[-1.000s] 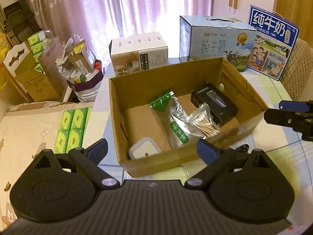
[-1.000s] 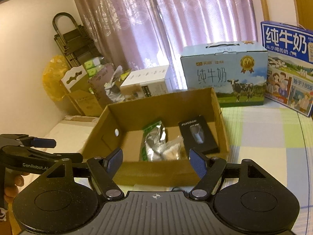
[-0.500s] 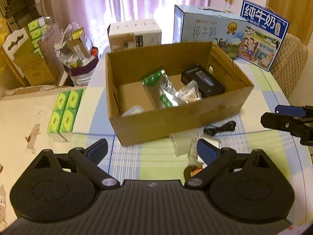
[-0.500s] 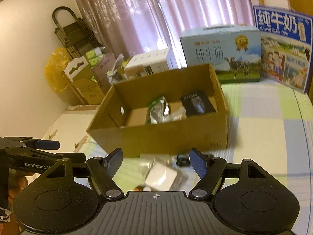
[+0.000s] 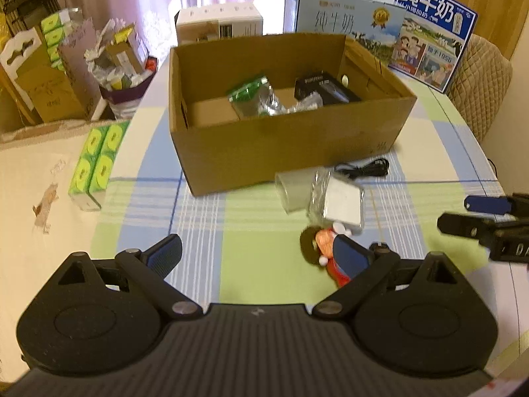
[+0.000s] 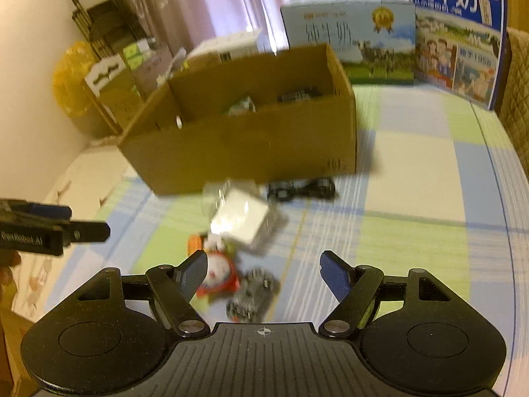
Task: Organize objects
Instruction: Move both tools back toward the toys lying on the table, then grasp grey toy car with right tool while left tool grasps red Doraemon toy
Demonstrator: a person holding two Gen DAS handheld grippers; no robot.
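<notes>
An open cardboard box (image 5: 291,152) (image 6: 251,145) stands on the checked tablecloth and holds a green-topped foil bag (image 5: 251,96), a black box (image 5: 325,89) and a clear packet. In front of it lie a white block in clear wrap (image 5: 342,203) (image 6: 241,218), a translucent cup (image 5: 292,190), a black cable (image 5: 362,168) (image 6: 301,188), a small red-and-white doll (image 5: 322,251) (image 6: 218,273) and a grey studded piece (image 6: 253,294). My left gripper (image 5: 259,256) hovers open over the cloth, the doll beside its right finger. My right gripper (image 6: 263,269) is open above the doll and grey piece.
Two blue milk cartons (image 5: 344,16) (image 5: 436,29) and a white box (image 5: 220,23) stand behind the cardboard box. Green tissue packs (image 5: 97,162) lie at the left beside cluttered cartons (image 5: 49,76). A quilted chair back (image 5: 482,79) is at the right table edge.
Both grippers have drawn back from the cardboard box and dropped lower. The loose items in front of the box have come into view below them. Both jaws stayed open.
</notes>
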